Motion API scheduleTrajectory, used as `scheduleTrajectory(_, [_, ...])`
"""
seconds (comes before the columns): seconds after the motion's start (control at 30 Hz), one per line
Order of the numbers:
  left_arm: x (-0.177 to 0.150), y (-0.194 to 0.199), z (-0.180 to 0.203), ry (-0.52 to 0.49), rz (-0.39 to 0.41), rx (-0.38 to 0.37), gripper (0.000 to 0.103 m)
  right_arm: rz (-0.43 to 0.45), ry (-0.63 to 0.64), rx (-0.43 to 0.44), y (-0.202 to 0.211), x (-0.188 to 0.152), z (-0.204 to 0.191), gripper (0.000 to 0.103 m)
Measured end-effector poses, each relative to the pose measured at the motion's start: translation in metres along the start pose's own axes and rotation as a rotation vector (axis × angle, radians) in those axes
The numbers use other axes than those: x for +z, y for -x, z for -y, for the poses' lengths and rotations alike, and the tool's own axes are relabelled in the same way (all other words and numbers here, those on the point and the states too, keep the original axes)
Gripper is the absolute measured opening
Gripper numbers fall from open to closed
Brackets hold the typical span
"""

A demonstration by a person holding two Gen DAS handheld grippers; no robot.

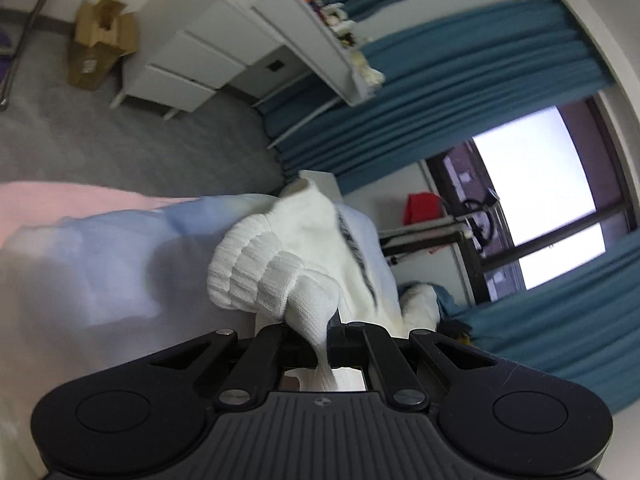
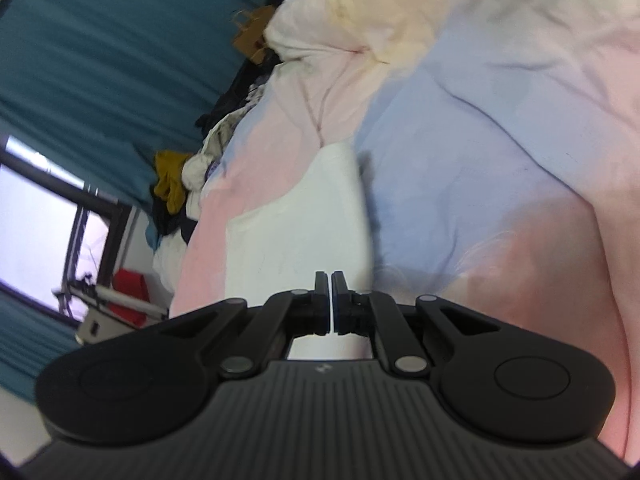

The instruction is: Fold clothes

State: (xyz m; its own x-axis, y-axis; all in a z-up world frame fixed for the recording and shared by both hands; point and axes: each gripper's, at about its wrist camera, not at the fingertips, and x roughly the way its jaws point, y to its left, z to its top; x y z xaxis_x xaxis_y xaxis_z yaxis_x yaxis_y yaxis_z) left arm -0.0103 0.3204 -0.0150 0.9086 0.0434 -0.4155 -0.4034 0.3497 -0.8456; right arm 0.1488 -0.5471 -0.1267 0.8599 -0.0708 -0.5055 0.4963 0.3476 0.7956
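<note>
The white garment (image 1: 288,264) hides the left gripper's (image 1: 324,340) jaws. Dark lettering along its edge is too blurred to read. The clothes pile (image 2: 188,184) beside the bed (image 2: 500,152) is blurred.

Left wrist view: white ribbed-knit garment (image 1: 280,264) bunches directly ahead of the fingers, blocking the forward path. Open grey carpet floor (image 1: 120,148) beyond, bounded by a white drawer cabinet (image 1: 192,64) and teal curtains (image 1: 460,92).

Right wrist view: pastel pink-and-blue bedcover (image 2: 480,140) lies unobstructed ahead and right; heap of mixed clothes (image 2: 192,176) crowds the left edge.
</note>
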Motion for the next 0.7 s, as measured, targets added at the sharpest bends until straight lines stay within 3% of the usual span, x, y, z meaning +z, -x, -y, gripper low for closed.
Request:
scheduleTrajectory(0.13, [0.001,0.000,-0.033,0.097,-0.006,0.016,0.002,0.003,0.022,-0.036,-0.016,0.009,0.006,0.008])
scheduleTrajectory(0.2, [0.005,0.001,-0.038,0.109,-0.006,0.013,0.002,-0.011,0.010,-0.039,-0.030,0.009,0.010,0.015])
scheduleTrajectory(0.27, [0.006,0.002,-0.042,0.103,0.000,0.009,0.003,-0.025,-0.047,-0.033,-0.045,0.007,0.017,0.039])
scheduleTrajectory(0.33, [0.003,0.001,-0.045,0.110,-0.002,0.011,0.003,-0.037,-0.093,-0.005,-0.059,0.003,0.021,0.044])
scheduleTrajectory(0.47, [0.000,-0.006,-0.053,0.148,-0.009,0.001,0.003,-0.016,-0.064,0.047,-0.077,-0.002,0.017,0.046])
scheduleTrajectory(0.6, [0.002,-0.011,-0.062,0.188,-0.017,0.001,0.003,0.049,-0.124,0.157,-0.077,0.001,0.019,0.046])
scheduleTrajectory(0.7, [0.002,-0.015,-0.060,0.156,-0.021,0.018,0.003,0.043,-0.096,0.124,-0.083,0.002,0.013,0.046])
